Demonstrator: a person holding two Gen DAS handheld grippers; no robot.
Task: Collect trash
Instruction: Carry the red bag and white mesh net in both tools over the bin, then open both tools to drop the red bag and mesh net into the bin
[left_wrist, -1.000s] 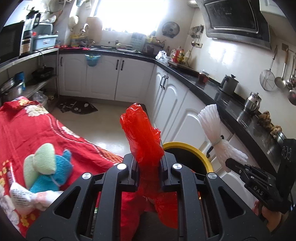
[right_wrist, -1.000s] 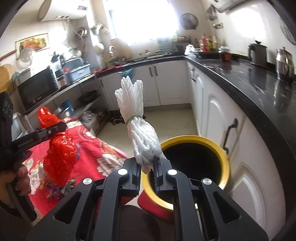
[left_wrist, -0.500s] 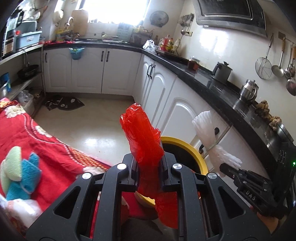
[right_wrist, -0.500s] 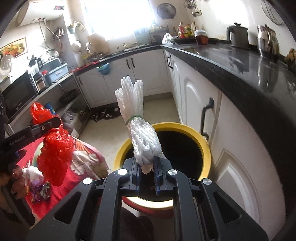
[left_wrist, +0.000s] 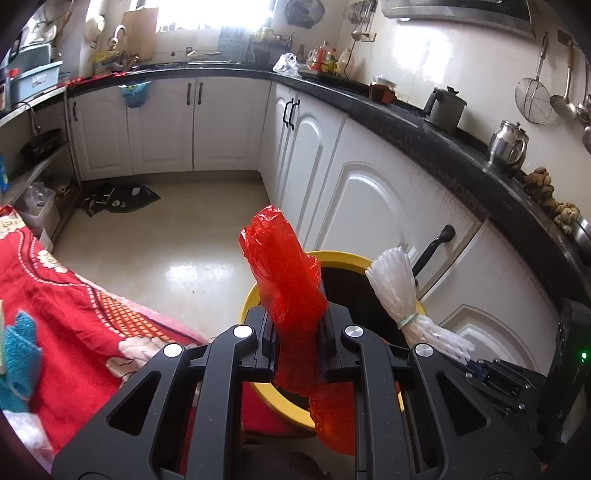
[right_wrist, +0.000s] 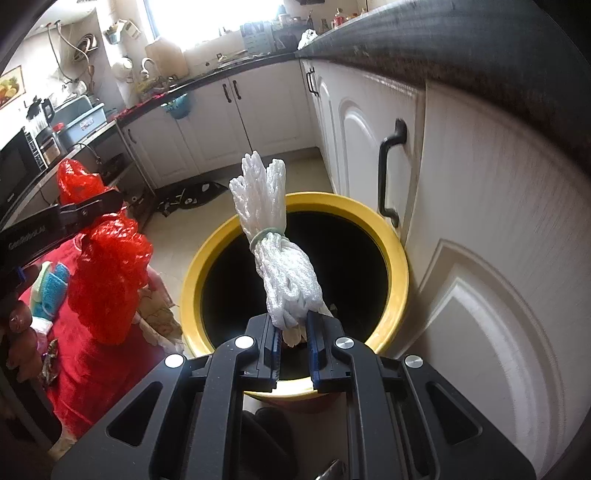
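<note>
My left gripper (left_wrist: 297, 325) is shut on a crumpled red plastic bag (left_wrist: 284, 266), which sticks up between the pads and hangs below them at the near rim of a yellow trash bin (left_wrist: 251, 291). My right gripper (right_wrist: 293, 328) holds a white foam net bundle (right_wrist: 273, 229), tied with a green band, upright over the bin's dark opening. Its jaws are opening a little, and the bundle still sits between the pads. The bin rim (right_wrist: 399, 273) fills the middle of the right wrist view. The red bag (right_wrist: 107, 266) and left gripper (right_wrist: 107, 201) show at the left there.
White cabinet doors with black handles (right_wrist: 388, 173) stand right behind the bin, under a black counter (left_wrist: 461, 155). A table under a red flowered cloth (left_wrist: 55, 314) lies to the left, with a blue-green sponge (right_wrist: 50, 284) on it. A dark mat (left_wrist: 122, 195) lies on the tiled floor.
Both grippers have come down and closer to the bin. The white bundle now hangs over its opening. The red bag has reached the near rim.
</note>
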